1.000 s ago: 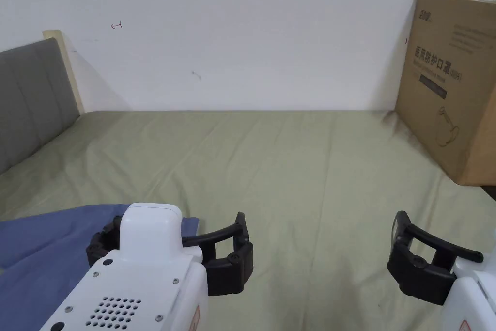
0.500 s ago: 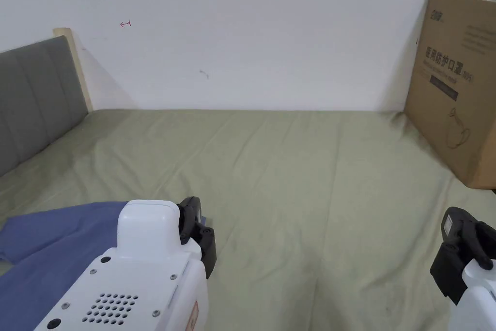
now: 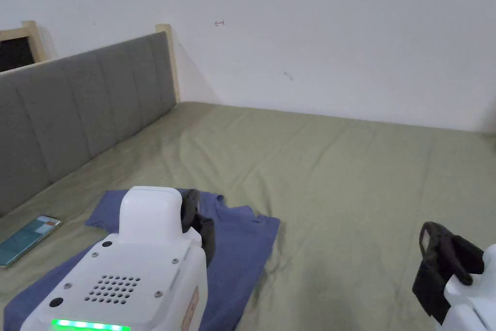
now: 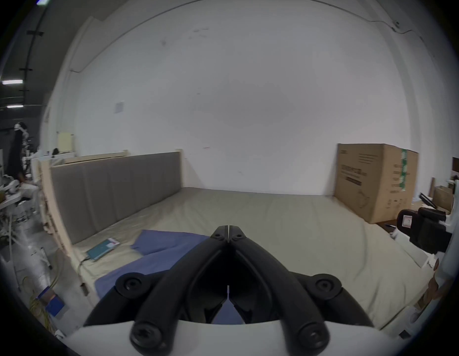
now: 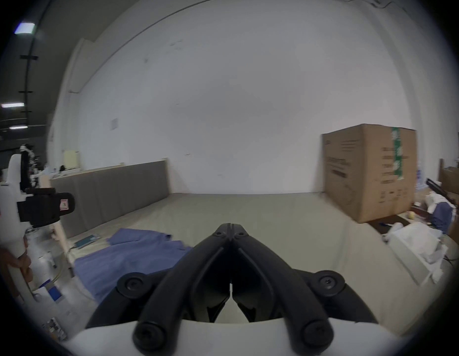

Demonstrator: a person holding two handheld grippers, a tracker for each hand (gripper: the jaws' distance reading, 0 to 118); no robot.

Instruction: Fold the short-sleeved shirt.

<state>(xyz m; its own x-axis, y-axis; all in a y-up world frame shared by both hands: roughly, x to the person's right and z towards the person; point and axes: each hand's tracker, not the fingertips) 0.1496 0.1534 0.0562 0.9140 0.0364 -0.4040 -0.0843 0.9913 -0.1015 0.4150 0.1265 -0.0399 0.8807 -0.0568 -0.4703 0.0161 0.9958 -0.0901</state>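
Olive bedding covers the bed (image 3: 339,162) in the head view, bounded by a white wall and a grey headboard (image 3: 82,109). The left tongs (image 3: 196,220) are held above the blue shirt (image 3: 242,244), which lies flat beneath and to their right; a phone (image 3: 26,240) is seen far to their left. The right tongs (image 3: 436,249) are held over bare bedding, well apart from the shirt.

From the left gripper view, the left tongs (image 4: 228,229) are pressed together on nothing, with the shirt (image 4: 169,241) just left of the tips and a box (image 4: 374,184) far right.

From the right gripper view, the right tongs (image 5: 231,226) are likewise pressed together and empty, the shirt (image 5: 136,251) lying to their left.
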